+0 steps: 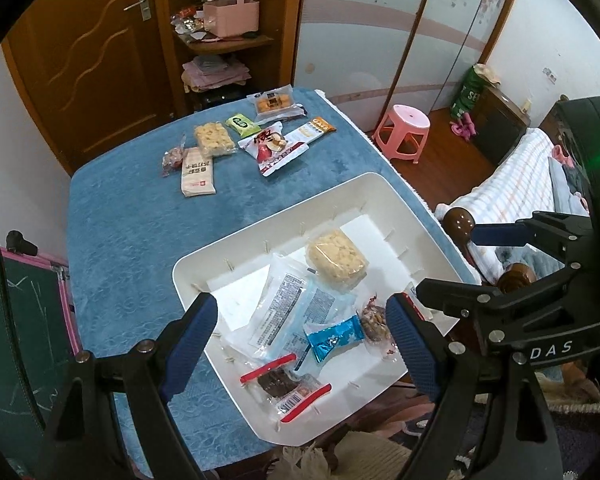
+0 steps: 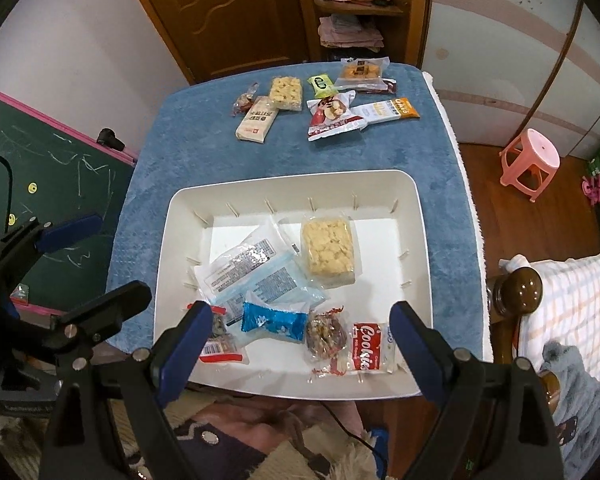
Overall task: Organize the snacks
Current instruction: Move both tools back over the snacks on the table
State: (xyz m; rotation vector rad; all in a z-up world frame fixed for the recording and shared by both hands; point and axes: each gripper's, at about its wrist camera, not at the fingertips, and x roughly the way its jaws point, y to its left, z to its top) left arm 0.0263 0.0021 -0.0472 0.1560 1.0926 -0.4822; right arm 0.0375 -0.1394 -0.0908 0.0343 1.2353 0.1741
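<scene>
tray [image 2: 416, 208]: white, hard plastic, rounded rectangle, ribbed inner walls, on my blue plush cloth [image 2: 188, 152].
in tray: seven crinkly packets; a puffed-rice block [image 2: 329, 249], blue foil pack [image 2: 274, 321], red cookie pack [image 2: 366, 346].
on cloth: seven more packets, well beyond the tray.
my left gripper [image 1: 302, 336]: jaws wide, holding nothing, above the tray's near packets.
my right gripper [image 2: 300, 340]: jaws wide, empty, the blue foil pack below between them.

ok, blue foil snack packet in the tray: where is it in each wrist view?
Left wrist: blue foil packet low and right of centre, between the open left gripper's fingers.
Right wrist: low centre, near the tray's front edge.
Shared landmark: puffed rice cake in the white tray, up and right of it.
</scene>
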